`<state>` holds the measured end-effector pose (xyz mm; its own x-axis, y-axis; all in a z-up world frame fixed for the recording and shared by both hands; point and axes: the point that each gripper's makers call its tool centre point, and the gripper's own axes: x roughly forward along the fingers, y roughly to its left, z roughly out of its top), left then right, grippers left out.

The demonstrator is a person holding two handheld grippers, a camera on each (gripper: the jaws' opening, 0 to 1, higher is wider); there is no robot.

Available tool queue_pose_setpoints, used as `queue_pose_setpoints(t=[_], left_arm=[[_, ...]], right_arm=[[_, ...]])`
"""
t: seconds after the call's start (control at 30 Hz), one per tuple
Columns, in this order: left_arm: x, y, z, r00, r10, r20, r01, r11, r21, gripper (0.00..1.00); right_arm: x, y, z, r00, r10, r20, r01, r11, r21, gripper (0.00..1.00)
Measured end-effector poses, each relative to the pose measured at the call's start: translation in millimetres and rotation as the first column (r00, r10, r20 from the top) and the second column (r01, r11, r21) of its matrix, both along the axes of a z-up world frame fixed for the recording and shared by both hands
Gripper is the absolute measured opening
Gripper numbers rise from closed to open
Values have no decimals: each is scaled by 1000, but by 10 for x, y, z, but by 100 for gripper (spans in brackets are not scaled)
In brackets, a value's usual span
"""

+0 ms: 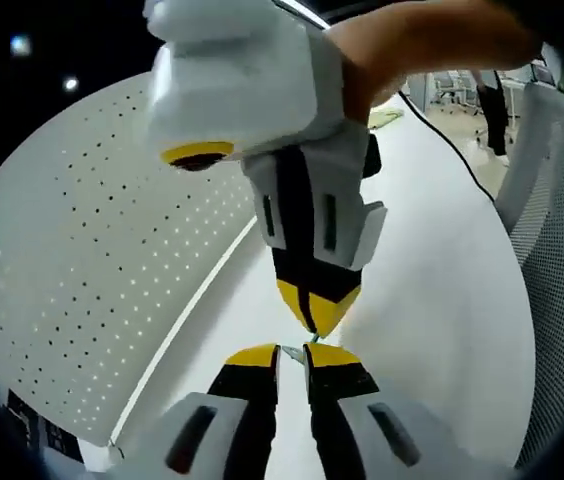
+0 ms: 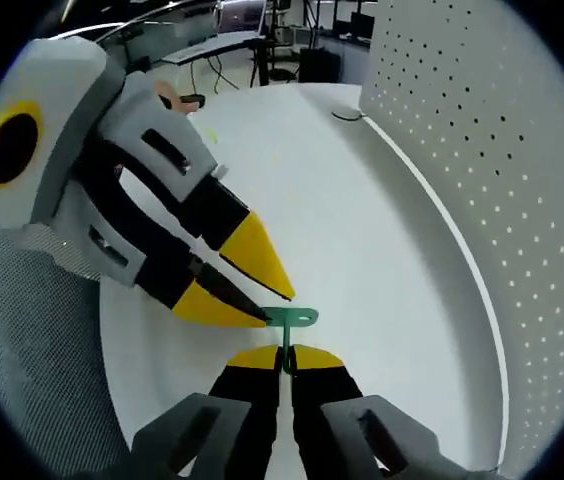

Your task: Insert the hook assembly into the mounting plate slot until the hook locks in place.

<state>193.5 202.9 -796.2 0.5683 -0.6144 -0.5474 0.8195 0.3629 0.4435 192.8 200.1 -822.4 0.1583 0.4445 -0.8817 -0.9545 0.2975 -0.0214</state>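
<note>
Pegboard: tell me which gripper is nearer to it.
Hard to call. Both the left gripper and right gripper meet at the green hook over the table, beside the pegboard.

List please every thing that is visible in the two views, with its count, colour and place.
hook: one, green, small, above the white table, held between the tips of both grippers.
pegboard: one, white with rows of small holes, standing upright along the table's far edge.
table: one, white, under both grippers.
cable: one, black, lying across the table in the left gripper view.
mesh panel: one, grey-white, at the table's side.
desks and chairs: several, dark, in the room behind; too blurred to count.
right gripper: one, white, black and yellow-tipped, shut on the hook.
left gripper: one, same colours, shut on the hook's other end.
hand: one, gripping the right gripper's body.
</note>
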Motion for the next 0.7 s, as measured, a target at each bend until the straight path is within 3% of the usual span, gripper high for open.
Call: queue_pose_setpoints(t=[0.13, 0.23, 0.43, 0.7], left_arm=[[-17, -21, -14, 999, -26, 33, 25, 999, 48, 11], [-13, 1, -25, 995, -55, 83, 45, 991, 123, 11], [-52, -9, -75, 976, -138, 167, 91, 961, 262, 11], [-79, -48, -124, 977, -147, 152, 103, 959, 266, 11]], right_arm=[[-10, 39, 62, 1000, 8, 4, -8, 1000, -2, 2], [-21, 61, 98, 1000, 15, 7, -15, 1000, -6, 2], [-45, 100, 157, 1000, 24, 5, -24, 1000, -5, 2], [-63, 140, 180, 1000, 20, -12, -20, 1000, 10, 0]])
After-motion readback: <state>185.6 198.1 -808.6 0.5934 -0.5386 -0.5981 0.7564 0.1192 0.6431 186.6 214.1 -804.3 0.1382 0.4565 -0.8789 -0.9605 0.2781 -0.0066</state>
